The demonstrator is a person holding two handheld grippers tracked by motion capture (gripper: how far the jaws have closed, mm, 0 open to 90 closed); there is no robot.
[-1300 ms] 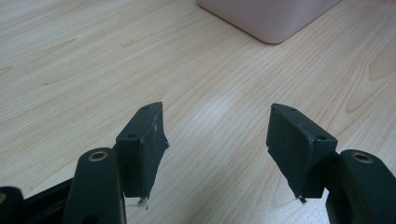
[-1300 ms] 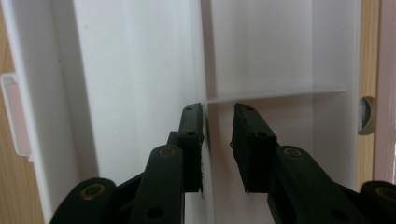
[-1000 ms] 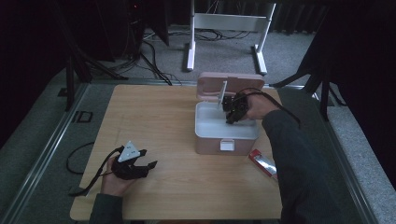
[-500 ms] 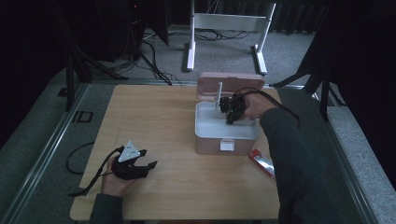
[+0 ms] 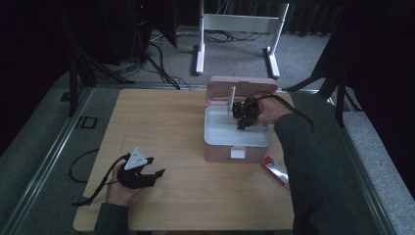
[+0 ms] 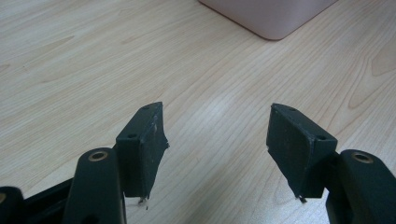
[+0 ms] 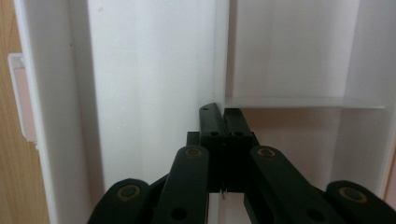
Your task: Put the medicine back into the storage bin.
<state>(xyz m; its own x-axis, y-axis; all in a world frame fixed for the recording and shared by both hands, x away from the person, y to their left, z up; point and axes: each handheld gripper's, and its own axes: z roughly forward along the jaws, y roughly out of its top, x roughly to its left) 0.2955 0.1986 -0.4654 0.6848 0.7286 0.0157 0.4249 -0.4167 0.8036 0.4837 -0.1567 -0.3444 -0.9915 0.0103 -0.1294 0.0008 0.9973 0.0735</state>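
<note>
A pink box (image 5: 235,152) with a white inside stands open right of the table's middle, its lid (image 5: 242,85) tipped back. My right gripper (image 5: 243,117) reaches down into the box. In the right gripper view its jaws are shut (image 7: 223,114) on the edge of a thin white divider (image 7: 221,56) that meets a cross wall (image 7: 303,102) inside the box. My left gripper (image 5: 147,174) rests on the table at the front left, held by a hand. It is open (image 6: 217,126) with only bare wood between its fingers, and the pink box's corner (image 6: 271,18) lies ahead of it.
A small red and silver packet (image 5: 275,171) lies on the wooden table (image 5: 161,122) just right of the box's front corner. A white metal stand (image 5: 235,29) and cables are on the floor beyond the far edge. The left gripper's cable (image 5: 80,169) hangs off the left side.
The right gripper has shifted only slightly inside the box. The left gripper has stayed in place.
</note>
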